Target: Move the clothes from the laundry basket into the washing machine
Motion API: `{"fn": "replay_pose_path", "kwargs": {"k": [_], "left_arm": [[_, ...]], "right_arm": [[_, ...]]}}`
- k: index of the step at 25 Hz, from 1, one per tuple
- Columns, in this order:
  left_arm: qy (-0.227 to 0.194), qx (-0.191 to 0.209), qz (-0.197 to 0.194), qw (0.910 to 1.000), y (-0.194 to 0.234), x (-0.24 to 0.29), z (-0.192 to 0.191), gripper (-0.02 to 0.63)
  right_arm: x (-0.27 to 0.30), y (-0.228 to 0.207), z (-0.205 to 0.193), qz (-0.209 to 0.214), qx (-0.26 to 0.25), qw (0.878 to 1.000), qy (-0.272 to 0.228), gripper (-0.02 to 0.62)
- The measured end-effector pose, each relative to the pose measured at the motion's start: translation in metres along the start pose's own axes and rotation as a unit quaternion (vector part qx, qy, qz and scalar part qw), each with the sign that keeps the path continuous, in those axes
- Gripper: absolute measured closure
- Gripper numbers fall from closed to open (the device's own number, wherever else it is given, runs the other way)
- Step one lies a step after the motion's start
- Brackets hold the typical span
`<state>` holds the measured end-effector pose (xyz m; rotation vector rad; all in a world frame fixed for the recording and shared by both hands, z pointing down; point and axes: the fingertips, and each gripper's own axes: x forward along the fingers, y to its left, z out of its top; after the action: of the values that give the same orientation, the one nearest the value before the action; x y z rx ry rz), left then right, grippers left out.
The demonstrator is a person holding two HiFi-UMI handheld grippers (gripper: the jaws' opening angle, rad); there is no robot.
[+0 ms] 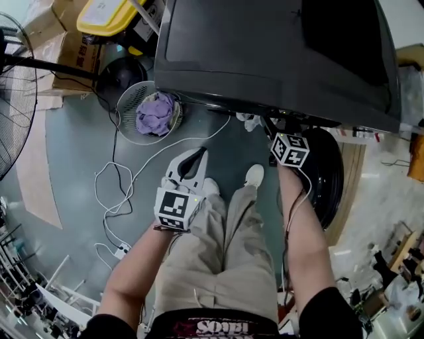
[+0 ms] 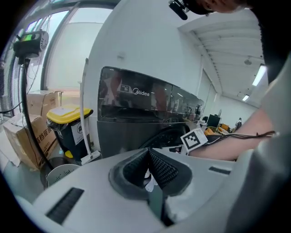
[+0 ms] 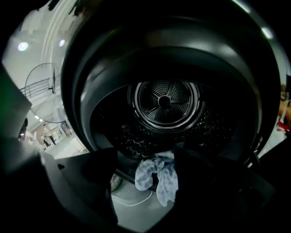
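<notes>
Washing machine point(image 1: 265, 53): dark, front-loading, fills the top of the head view. Its round door point(image 1: 328, 175) hangs open at my right, just beside my right forearm. The drum point(image 3: 164, 102) looks bare as far back as its rear wall (dim in there, so I can only vouch for what catches light).

Floor fan point(image 1: 10, 86): at the far left, well apart from the machine. Cardboard boxes point(image 1: 63, 46) and a yellow-lidded bin point(image 1: 109, 13) crowd the corner beside the machine's left side.

Laundry basket point(image 1: 126, 99): round, white mesh, on the floor point(image 1: 73, 152) just left of the machine's front. A bundle of purple clothes point(image 1: 156, 114) lies inside it.

Left gripper point(image 2: 148, 152): closed, tips together, raised in front of my left leg and pointing at the machine front. A small white patch shows in the gap behind the tips; I cannot tell what it is.

Right gripper point(image 3: 143, 157): jaws wide apart, gripping nothing, aimed into the drum mouth.

Pale blue cloth point(image 3: 157, 175): draped over the drum's front lip, hanging partly outside. It sits in line between my right jaws but beyond them.

White cable point(image 1: 112, 192): loops across the floor between my feet and the basket.
</notes>
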<state>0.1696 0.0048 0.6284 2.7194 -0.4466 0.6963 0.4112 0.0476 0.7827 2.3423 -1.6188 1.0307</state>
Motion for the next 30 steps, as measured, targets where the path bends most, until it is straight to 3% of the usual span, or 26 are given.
{"fn": "replay_pose_path", "kwargs": {"k": [8,11,14,22,30], "left_arm": [[-0.025,0.008,-0.004,0.9997,-0.016,0.019,0.035,0.601],[-0.028,0.012,-0.007,0.9995,-0.026,0.018,0.043,0.601],[-0.028,0.01,-0.006,0.9995,-0.032,0.014,0.05,0.601],[-0.032,0.025,-0.014,0.9991,-0.045,-0.028,0.098,0.601],[-0.062,0.007,-0.007,0.998,-0.051,-0.07,0.16,0.601]], "right_arm": [[-0.033,0.018,-0.009,0.025,-0.032,0.999,0.026,0.233],[-0.05,0.019,-0.01,0.013,-0.086,0.995,0.048,0.402],[-0.071,0.018,-0.002,-0.003,-0.095,0.994,0.047,0.591],[-0.135,0.039,0.042,-0.001,-0.101,0.994,0.042,0.592],[-0.197,0.059,0.105,-0.012,-0.103,0.995,0.013,0.592]]}}
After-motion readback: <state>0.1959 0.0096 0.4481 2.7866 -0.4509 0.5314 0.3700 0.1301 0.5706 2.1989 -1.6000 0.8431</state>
